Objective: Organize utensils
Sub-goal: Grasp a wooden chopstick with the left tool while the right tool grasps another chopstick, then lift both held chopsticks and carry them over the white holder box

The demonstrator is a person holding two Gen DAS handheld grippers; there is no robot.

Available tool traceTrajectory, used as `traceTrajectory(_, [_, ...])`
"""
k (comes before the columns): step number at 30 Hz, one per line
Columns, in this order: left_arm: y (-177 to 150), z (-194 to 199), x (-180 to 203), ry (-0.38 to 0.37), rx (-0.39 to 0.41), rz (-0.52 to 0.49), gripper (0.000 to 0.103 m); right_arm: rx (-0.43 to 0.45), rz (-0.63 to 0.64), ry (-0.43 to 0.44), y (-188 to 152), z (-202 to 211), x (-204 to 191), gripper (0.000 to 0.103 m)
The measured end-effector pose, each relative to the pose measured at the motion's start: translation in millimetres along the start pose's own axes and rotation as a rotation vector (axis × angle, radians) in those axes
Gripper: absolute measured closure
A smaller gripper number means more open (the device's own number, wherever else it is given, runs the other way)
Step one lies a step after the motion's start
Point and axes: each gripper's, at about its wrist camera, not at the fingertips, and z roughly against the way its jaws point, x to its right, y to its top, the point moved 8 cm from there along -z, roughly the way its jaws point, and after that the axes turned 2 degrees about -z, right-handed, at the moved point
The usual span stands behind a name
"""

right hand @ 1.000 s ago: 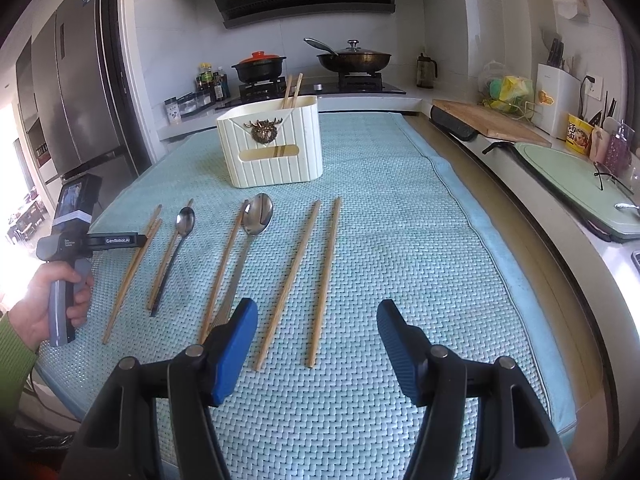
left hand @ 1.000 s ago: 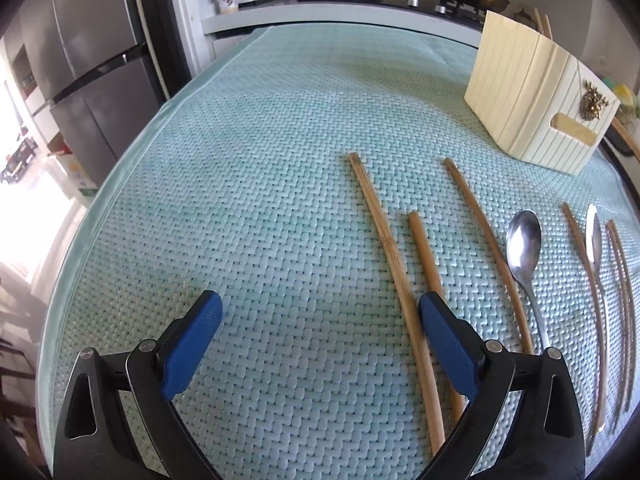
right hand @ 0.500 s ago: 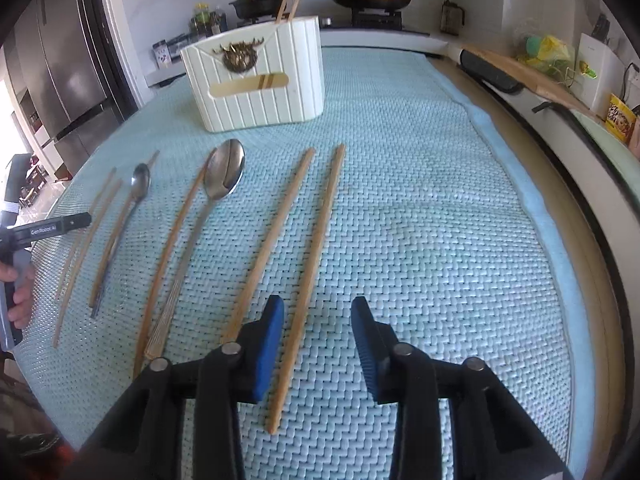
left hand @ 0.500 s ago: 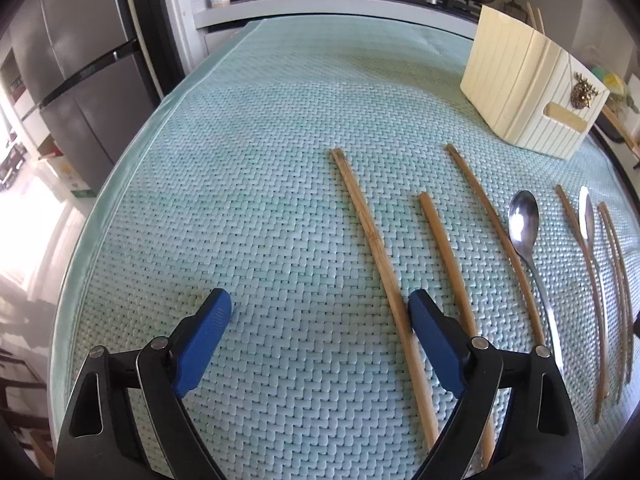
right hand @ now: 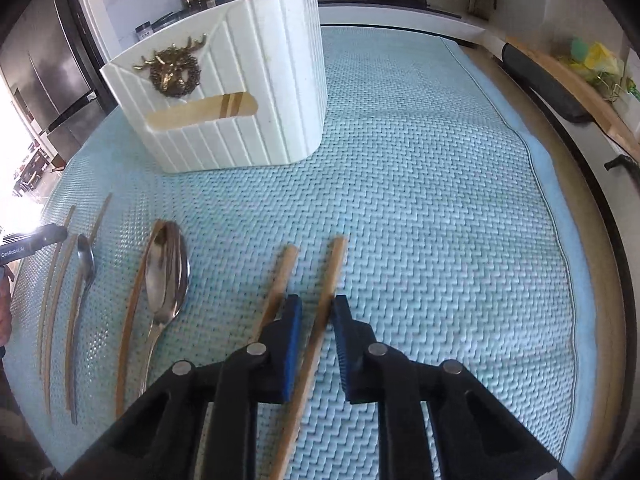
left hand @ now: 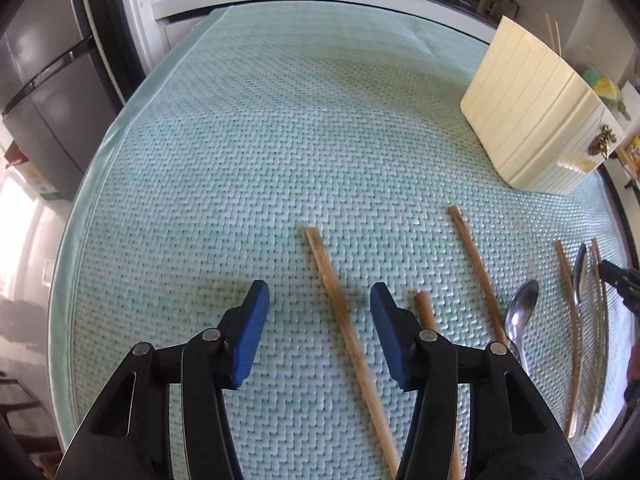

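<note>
On the mat-covered worktop (right hand: 420,168), near the cream holder (right hand: 248,112), thin, stiff, light chopsticks lie flat; right gripper (right hand: 316,312) fingers, just closing, stand narrow around the rightmost chopstick (right hand: 326,292) mid-shaft, while left gripper (left hand: 318,308) fingers half-close astride the leftmost chopstick (left hand: 340,308).

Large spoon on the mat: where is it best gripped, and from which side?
By the handle, from straight above, jaws across it. The large spoon lies flat, its bowl wide and rounded, its handle narrow and straight. A chopstick lies close along its left in the right wrist view near the bowl, so grip low on the handle, where the gap looks wider.
</note>
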Motion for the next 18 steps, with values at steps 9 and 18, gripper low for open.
traceTrajectory(9, [15, -8, -1, -0.010, -0.010, 0.014, 0.095, 0.010, -0.028, 0.011, 20, -9, -2, 0.096])
traceTrajectory(18, [9, 39, -2, -0.061, 0.097, 0.064, 0.098, 0.142, -0.067, 0.123, 27, 50, -2, 0.096])
